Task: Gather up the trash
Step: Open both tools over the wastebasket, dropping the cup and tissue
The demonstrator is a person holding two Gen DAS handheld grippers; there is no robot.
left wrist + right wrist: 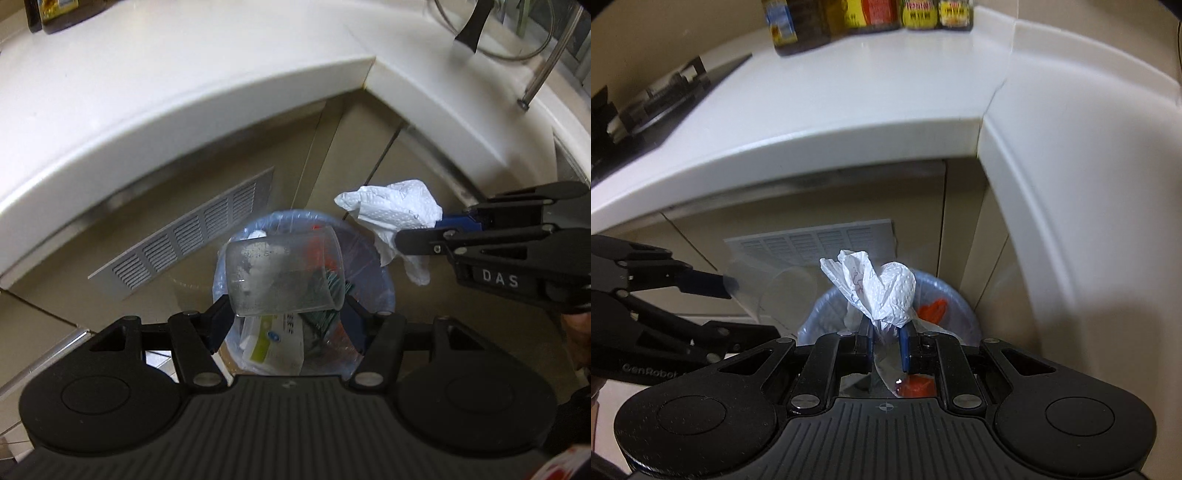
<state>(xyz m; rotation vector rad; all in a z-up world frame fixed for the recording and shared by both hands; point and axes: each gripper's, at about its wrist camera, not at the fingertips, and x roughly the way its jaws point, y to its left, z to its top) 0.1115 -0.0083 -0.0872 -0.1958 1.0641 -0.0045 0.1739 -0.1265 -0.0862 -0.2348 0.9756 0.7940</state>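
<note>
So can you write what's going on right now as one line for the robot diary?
left gripper: shut on clear plastic cup | right gripper: shut on crumpled paper towel | both above lined trash bin | nothing dropped yet

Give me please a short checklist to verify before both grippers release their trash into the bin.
1. Left gripper holds the clear plastic cup: ok.
2. Cup is above the opening of the lined trash bin: ok, as seen in the left wrist view.
3. Right gripper is shut on the crumpled paper towel: ok.
4. Paper towel is over the bin: ok in the right wrist view; the left wrist view puts it near the rim, so cannot tell exactly.
5. Bin has space: ok; trash inside stays below the rim.
6. The two grippers are apart: ok.
</note>
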